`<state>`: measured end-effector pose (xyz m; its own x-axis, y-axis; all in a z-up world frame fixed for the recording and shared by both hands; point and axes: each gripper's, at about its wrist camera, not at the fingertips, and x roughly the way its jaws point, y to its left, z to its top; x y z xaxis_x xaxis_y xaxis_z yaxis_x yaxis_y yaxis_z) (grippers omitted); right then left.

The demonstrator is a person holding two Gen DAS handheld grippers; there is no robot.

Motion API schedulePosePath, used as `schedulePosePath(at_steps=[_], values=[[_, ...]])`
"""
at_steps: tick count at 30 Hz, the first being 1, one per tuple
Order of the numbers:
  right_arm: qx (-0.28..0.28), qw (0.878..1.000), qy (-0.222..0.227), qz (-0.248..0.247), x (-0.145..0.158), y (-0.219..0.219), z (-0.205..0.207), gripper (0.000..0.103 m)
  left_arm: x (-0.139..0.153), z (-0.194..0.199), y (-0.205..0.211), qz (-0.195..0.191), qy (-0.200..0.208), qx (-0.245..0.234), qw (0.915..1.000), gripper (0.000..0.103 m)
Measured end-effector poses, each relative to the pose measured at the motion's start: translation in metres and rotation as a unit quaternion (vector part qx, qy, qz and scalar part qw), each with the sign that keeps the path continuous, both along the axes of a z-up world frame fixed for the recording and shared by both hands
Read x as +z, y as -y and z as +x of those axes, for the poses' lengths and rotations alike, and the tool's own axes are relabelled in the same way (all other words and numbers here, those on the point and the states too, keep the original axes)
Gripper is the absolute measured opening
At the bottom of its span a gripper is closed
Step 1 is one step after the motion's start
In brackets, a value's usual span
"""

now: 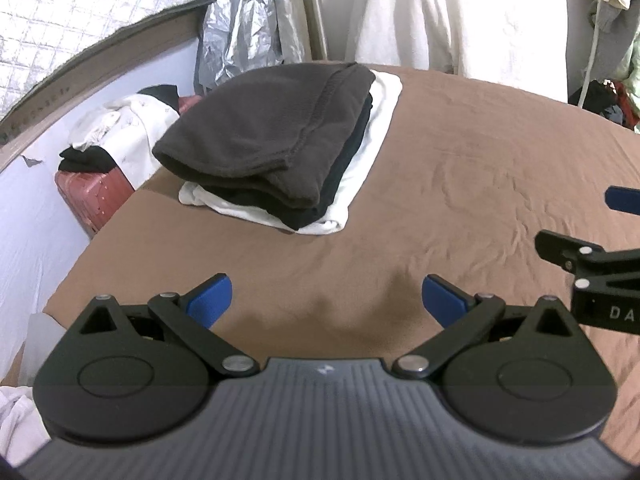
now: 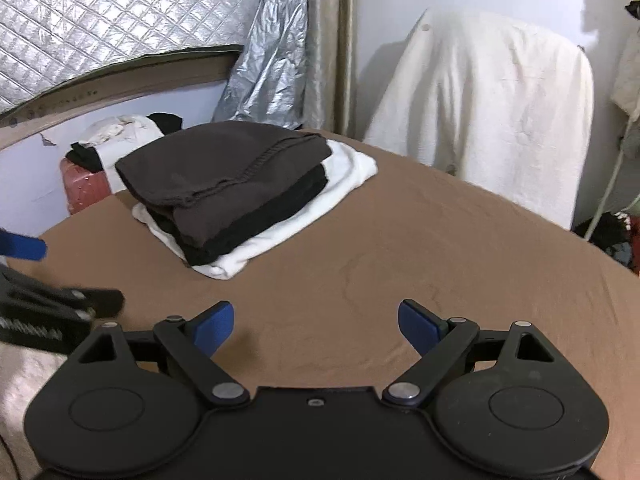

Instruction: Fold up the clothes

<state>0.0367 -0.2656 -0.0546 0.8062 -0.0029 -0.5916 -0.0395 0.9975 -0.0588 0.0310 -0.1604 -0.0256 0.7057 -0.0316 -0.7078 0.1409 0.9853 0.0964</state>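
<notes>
A stack of folded clothes lies on the brown bed sheet [image 1: 460, 168]: a dark brown garment [image 1: 264, 132] on top, a black one [image 1: 332, 184] under it, a white one [image 1: 376, 136] at the bottom. The stack also shows in the right wrist view [image 2: 224, 176]. My left gripper [image 1: 326, 300] is open and empty, above bare sheet in front of the stack. My right gripper [image 2: 316, 326] is open and empty, above the sheet [image 2: 400, 248] to the right of the stack. Each gripper's blue finger shows at the other view's edge.
A red suitcase [image 1: 92, 196] with white and black clothes [image 1: 120, 132] on it stands left of the bed. A white cloth [image 2: 480, 112] drapes a chair behind the bed. Silver quilted foil [image 2: 80, 20] covers the window. A clothes pile [image 1: 612, 100] lies far right.
</notes>
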Motion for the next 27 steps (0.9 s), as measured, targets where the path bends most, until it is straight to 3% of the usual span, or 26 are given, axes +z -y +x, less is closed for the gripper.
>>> schedulePosePath(at_steps=[4,7,19,27], values=[[-0.026,0.999,0.040,-0.004,0.006,0.008,-0.010,0.092,0.002,-0.002,0.002,0.000,0.008,-0.002,1.0000,0.103],[-0.028,0.999,0.046,-0.001,0.011,0.011,-0.012,0.092,0.004,-0.003,0.003,-0.001,0.009,-0.001,1.0000,0.103],[-0.033,0.999,0.022,0.010,-0.003,0.010,-0.005,0.092,0.004,0.001,-0.006,-0.006,0.011,0.008,0.9999,0.103],[-0.026,0.999,0.042,0.017,0.002,0.005,-0.011,0.092,0.005,0.000,-0.006,-0.003,0.015,0.010,0.9998,0.103]])
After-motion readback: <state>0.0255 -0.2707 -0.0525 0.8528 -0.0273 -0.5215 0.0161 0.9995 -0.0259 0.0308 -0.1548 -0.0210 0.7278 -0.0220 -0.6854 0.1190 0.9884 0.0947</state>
